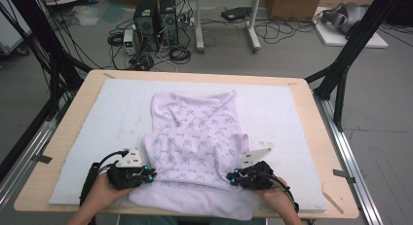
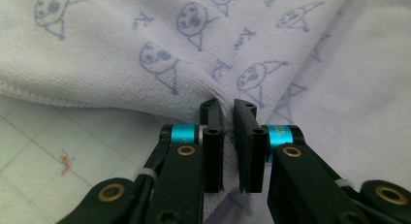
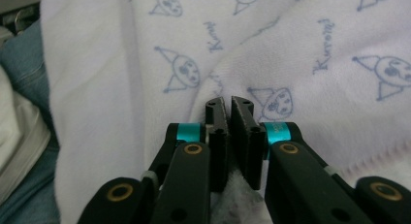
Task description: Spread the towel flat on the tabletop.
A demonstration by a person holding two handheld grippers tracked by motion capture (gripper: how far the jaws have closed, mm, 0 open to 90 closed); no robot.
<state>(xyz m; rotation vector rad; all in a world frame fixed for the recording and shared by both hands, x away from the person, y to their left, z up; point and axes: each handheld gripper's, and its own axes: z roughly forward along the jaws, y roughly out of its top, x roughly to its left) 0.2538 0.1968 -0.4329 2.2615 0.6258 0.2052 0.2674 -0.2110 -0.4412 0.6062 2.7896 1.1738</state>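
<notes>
A pale lilac towel (image 1: 195,137) printed with small blue cartoon faces lies crumpled on the white pad (image 1: 112,113), its near edge hanging over the table's front. At the towel's near left side my left gripper (image 1: 148,175) is shut on a fold of the cloth; the left gripper view shows the towel (image 2: 145,49) pinched between the nearly closed jaws of that gripper (image 2: 228,110). On the near right side my right gripper (image 1: 233,177) grips the towel too. In the right gripper view a ridge of towel (image 3: 300,54) is clamped in its jaws (image 3: 229,107).
The pad covers a wooden table (image 1: 73,118) with black frame legs (image 1: 343,64) at both sides. Computer towers (image 1: 156,23) and cables stand on the floor beyond. The person's blue jeans (image 3: 24,88) lie under the hanging towel edge.
</notes>
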